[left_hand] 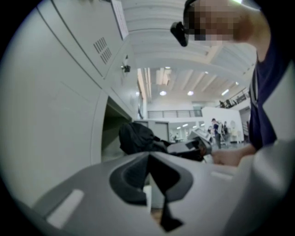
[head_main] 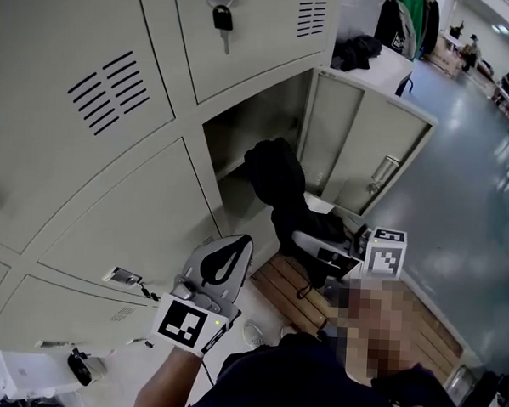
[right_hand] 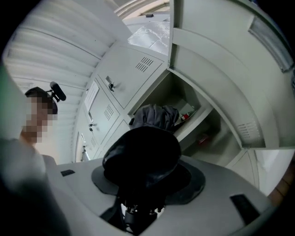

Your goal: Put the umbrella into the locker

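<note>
At the mouth of the open locker point(head_main: 258, 126), the black umbrella point(head_main: 281, 191) is folded and bunched. Its near end is clamped between the jaws of the right gripper point(head_main: 316, 244) and its far end is up against the compartment's opening. Neither view shows whether that end has crossed the front edge or only stands before it. In the right gripper view the umbrella fills the gap between the jaws and covers much of the compartment behind it, so the part actually gripped is hidden apart from a few rib tips. Small red and green things on the shelf point(right_hand: 198, 119) inside are too small to name. The left gripper point(head_main: 221, 263) hangs below and left of the opening, jaws together on nothing, apart from the umbrella. The locker door point(head_main: 360, 144) is swung wide to the right, leaving that side of the opening free. Closed doors hem it in at left and above, one with a key point(head_main: 221, 20) in its lock. Wooden slats point(head_main: 288, 285) lie on the floor below.
</note>
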Tool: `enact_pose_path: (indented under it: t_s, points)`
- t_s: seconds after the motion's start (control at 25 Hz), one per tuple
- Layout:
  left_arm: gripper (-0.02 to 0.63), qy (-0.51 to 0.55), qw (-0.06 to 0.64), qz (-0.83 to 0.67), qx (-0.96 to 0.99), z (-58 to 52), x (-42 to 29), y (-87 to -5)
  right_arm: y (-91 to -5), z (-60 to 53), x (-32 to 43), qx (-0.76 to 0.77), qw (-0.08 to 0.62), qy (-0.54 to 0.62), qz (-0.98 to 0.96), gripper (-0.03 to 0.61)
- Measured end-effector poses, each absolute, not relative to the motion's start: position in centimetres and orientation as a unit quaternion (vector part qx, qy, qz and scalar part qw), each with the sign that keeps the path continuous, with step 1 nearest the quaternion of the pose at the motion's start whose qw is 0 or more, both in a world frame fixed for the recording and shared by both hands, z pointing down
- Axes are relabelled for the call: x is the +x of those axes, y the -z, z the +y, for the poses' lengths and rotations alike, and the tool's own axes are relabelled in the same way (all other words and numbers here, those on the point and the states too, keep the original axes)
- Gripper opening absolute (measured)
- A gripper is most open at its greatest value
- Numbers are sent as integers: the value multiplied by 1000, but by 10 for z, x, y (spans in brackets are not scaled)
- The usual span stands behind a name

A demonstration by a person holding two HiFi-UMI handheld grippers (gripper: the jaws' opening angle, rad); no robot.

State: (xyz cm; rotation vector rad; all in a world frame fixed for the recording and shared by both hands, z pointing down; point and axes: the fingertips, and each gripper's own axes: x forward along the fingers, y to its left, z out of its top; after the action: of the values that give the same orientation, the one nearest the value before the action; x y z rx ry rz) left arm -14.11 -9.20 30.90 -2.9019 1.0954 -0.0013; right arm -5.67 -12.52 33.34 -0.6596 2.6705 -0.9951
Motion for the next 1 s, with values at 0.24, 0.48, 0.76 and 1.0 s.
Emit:
enact_pose_path:
  t_s: [0.24,0.48,0.76,1.0]
  points:
    - [3,-5,12,371,-929,-113,-139,-307,-336,-172,-63,-272,56,312,908,210]
    - [2,-3,19,387,-922,-134,-133,-301,-328,-226,-75,-311,-20,241,919,210]
    - [2,-21,15,413,-910,-162,-117,-289,-330,-300,-90,-376,-149,130,905,209]
    - [2,-25,13,428,-903,-178,-109,-287,-335,-356,-104,-408,-201,84,887,209]
